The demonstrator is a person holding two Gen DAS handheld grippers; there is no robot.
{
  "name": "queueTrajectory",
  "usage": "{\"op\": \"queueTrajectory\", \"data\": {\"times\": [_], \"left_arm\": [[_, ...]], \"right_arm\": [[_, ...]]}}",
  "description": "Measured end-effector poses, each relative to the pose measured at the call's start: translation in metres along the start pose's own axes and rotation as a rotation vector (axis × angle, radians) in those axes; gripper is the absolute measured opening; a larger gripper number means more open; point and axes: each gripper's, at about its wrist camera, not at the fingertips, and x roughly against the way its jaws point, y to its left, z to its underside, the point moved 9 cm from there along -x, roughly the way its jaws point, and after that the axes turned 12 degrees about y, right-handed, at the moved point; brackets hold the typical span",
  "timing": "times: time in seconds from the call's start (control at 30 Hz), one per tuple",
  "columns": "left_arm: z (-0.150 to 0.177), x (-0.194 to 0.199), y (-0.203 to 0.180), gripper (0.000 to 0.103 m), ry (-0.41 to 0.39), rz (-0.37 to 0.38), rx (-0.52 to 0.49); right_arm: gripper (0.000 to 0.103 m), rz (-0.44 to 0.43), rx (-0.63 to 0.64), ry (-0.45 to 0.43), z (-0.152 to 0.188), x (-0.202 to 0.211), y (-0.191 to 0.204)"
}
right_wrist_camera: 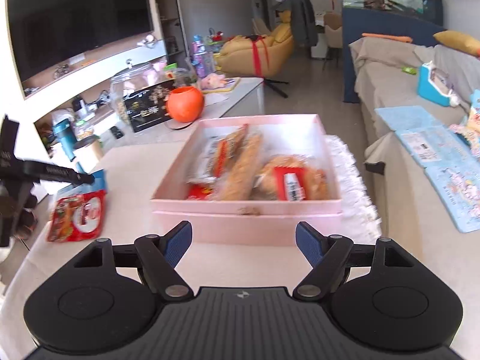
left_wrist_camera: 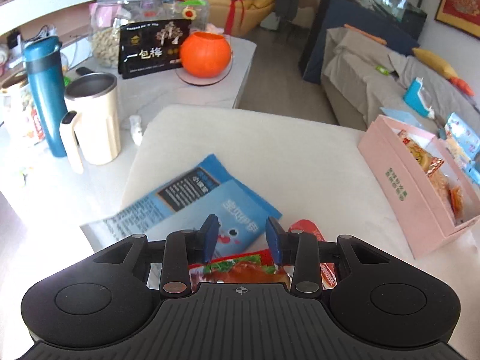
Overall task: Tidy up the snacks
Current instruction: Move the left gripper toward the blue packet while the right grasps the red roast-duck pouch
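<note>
Living-room clutter is filling the background, sofa on one side, television shelf on the other, and all the action is sitting on the pale cloth-covered table [left_wrist_camera: 270, 150].

Over on the far side, the pink box [right_wrist_camera: 249, 207] is already looking well stocked: long bread-like packets and red-labelled snacks are lying inside it, blurred but clearly several deep. So a good share of the sorting is looking done.

What is left is lying out on the cloth. The blue snack bag [left_wrist_camera: 192, 192] is sprawling flat, and just in front of it the red snack packet [left_wrist_camera: 240, 270] is waiting, with another red wrapper [left_wrist_camera: 309, 231] peeking out beside it. None of these is in the box yet.

The left hand-held gripper [left_wrist_camera: 242, 237] is hovering right over those loose packets, its blue pads only partly spread, nothing pinched between them; the blue bag and the red packet are showing through the gap underneath. From the other camera, the red snack packet [right_wrist_camera: 76, 214] is lying near the table's edge with that left tool reaching in above it.

The right hand-held gripper [right_wrist_camera: 243, 244] is sitting in front of the box, jaws spread wide and carrying nothing.

By my reckoning, the remaining job is picking up these last packets and getting them across into the box.
</note>
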Motion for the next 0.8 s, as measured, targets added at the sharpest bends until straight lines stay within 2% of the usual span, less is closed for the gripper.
{"op": "queueTrajectory", "data": {"times": [0.07,0.2,0.37,0.43,0.5,0.63,0.7,0.8], "left_arm": [[0.012,0.009,-0.005,0.038,-0.005,0.044,0.022],[0.049,0.007,-0.029,0.038,0.114,0.173,0.103],[0.083,0.025,-0.046,0.039,0.119,0.212,0.071],[0.089,0.033,-0.043,0.039,0.109,0.195,0.064],[0.095,0.042,-0.039,0.039,0.097,0.142,0.039],[0.105,0.052,-0.031,0.039,0.102,0.084,0.011],[0.112,0.054,-0.03,0.038,0.114,0.075,-0.001],[0.119,0.056,-0.031,0.035,0.116,0.069,-0.003]], "right_arm": [[0.077,-0.021,0.019,0.018,0.004,-0.004,0.018],[0.077,-0.07,0.046,0.053,0.009,-0.014,0.056],[0.077,-0.143,0.119,0.119,0.032,-0.025,0.11],[0.077,-0.177,0.172,0.154,0.044,-0.027,0.134],[0.077,-0.21,0.226,0.184,0.058,-0.027,0.155],[0.077,-0.248,0.316,0.243,0.083,-0.029,0.178],[0.077,-0.196,0.359,0.267,0.091,-0.037,0.182],[0.077,-0.08,0.39,0.234,0.086,-0.047,0.177]]}}
